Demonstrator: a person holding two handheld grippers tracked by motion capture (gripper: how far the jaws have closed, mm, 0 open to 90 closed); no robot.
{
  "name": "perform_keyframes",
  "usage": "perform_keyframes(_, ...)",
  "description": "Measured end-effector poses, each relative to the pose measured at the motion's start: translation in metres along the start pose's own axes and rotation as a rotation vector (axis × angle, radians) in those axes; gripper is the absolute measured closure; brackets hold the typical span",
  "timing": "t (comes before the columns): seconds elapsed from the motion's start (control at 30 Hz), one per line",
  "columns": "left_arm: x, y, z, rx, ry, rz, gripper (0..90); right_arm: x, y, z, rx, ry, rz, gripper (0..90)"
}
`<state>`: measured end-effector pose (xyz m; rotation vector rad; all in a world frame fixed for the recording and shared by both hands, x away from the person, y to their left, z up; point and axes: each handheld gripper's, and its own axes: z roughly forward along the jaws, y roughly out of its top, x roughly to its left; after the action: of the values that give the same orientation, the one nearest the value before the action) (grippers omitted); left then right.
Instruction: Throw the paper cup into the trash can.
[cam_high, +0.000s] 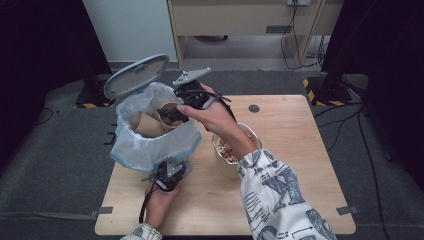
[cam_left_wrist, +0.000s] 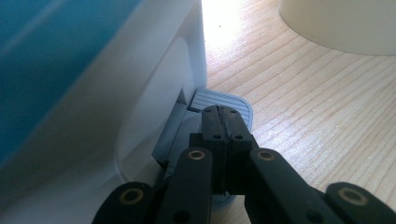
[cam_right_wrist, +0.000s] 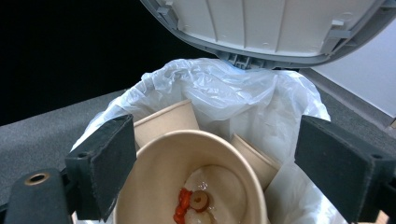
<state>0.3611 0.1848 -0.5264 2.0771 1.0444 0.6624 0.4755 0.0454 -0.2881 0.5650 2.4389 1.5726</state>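
Observation:
A white pedal bin (cam_high: 150, 145) lined with a thin plastic bag (cam_right_wrist: 224, 93) stands on the left of the wooden table (cam_high: 295, 150), its grey lid (cam_high: 136, 75) tipped up and open. Several used paper cups lie inside it. One cup (cam_right_wrist: 187, 186), with red food scraps at its bottom, sits right under my right gripper (cam_high: 172, 116), which hovers over the bin's mouth with its jaws wide open. At the bin's foot, my left gripper (cam_left_wrist: 223, 112) is shut, its tips resting on the ribbed grey pedal (cam_left_wrist: 236, 100).
A paper bowl (cam_high: 232, 150) with food leftovers stands on the table just right of the bin, under the right forearm. The pale side of the bowl (cam_left_wrist: 336, 23) is close to the left gripper. A small dark disc (cam_high: 254, 108) sits near the table's far edge.

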Motion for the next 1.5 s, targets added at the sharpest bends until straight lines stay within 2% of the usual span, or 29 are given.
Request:
perform_keyframes(0.27,0.0,0.0,0.0,0.0,0.001,0.0,88.8,-0.004,-0.004,-0.007,-0.006,-0.011,-0.009,22.0)
perform_keyframes(0.63,0.0,0.0,0.0,0.003,0.002,0.0,88.8,-0.008,-0.008,-0.016,-0.016,-0.018,-0.01,26.6)
perform_keyframes(1.2,0.0,0.0,0.0,0.003,0.002,0.0,88.8,-0.029,-0.023,-0.057,-0.034,-0.075,0.014,26.4)
perform_keyframes(1.5,0.0,0.0,0.0,0.002,0.0,0.0,88.8,-0.044,-0.04,-0.079,-0.037,-0.115,0.039,24.7)
